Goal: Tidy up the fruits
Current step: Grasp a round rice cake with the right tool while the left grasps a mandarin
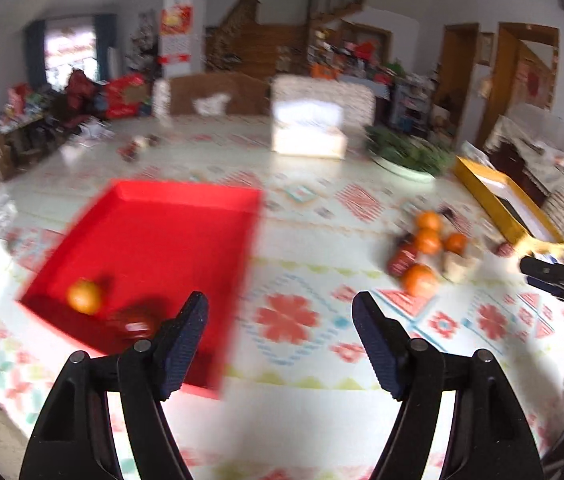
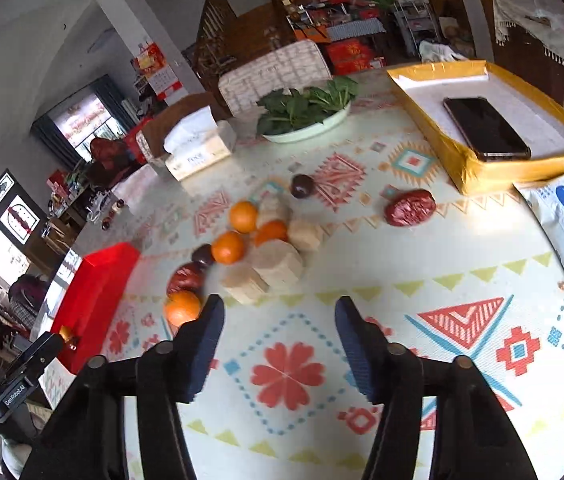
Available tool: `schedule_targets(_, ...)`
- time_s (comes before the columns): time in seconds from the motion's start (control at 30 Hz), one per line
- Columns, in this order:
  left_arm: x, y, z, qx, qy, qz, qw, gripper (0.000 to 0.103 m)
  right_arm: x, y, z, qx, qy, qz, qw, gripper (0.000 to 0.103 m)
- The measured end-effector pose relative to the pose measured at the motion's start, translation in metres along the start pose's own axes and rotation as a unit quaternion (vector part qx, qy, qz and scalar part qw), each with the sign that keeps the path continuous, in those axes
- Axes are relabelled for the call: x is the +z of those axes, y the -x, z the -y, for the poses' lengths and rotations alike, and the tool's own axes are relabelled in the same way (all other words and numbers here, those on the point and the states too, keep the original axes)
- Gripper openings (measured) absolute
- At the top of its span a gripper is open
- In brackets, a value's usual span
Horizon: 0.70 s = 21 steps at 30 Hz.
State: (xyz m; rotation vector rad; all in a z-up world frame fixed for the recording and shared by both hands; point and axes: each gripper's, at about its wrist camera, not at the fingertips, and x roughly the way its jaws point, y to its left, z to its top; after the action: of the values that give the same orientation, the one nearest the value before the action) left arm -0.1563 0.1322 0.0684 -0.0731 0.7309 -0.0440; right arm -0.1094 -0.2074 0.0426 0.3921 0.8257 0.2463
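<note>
The work is at its beginning, as I judge it; the red tray lies on the table at about ten o'clock from the left claw, and it holds only one orange and one dark red fruit near its close edge; the rest of the tray is bare.

Most of the fruit waits outside, in a loose heap at about eleven o'clock from the right claw; I count four oranges there, the nearest orange just beside the left finger of this claw, with two others further up and one partly hidden; a wrinkled red date and small dark round fruits are among them, mixed with pale cut blocks which I cannot name; another red date lies apart at one o'clock.

Both claws are spread wide and carry nothing; they hang above the patterned cloth. The left wrist view is blurred, so small details in the tray are uncertain.

The yellow box at two o'clock holds a phone, no fruit. So two pieces are placed and about eight are left, in my estimate.
</note>
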Motion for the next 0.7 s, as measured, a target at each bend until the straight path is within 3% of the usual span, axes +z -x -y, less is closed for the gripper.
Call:
schedule_targets(0.07,-0.003,-0.015,0.014,-0.034,-0.004,-0.022,0.9992,0.074,-0.003,-0.007,0.004,0.007,0.000,-0.013,1.000,0.045)
schedule_targets(0.17,-0.008,-0.031,0.037,-0.072,-0.022,-0.041,0.9964,0.074,-0.004,-0.022,-0.001,0.013,0.010,-0.024,1.000,0.042)
schedule_targets(0.27,-0.010,-0.039,0.057,-0.084,-0.051,-0.046,0.9941,0.063,-0.001,-0.035,-0.007,-0.003,0.019,-0.019,1.000,0.042)
schedule_targets(0.37,-0.009,-0.048,0.071,-0.094,-0.064,-0.054,0.9920,0.062,0.009,-0.045,-0.009,-0.035,0.025,-0.003,0.999,0.042)
schedule_targets(0.7,0.010,-0.109,0.100,-0.107,-0.081,-0.096,0.9862,0.059,0.022,-0.080,-0.022,-0.052,0.047,-0.024,0.997,0.042)
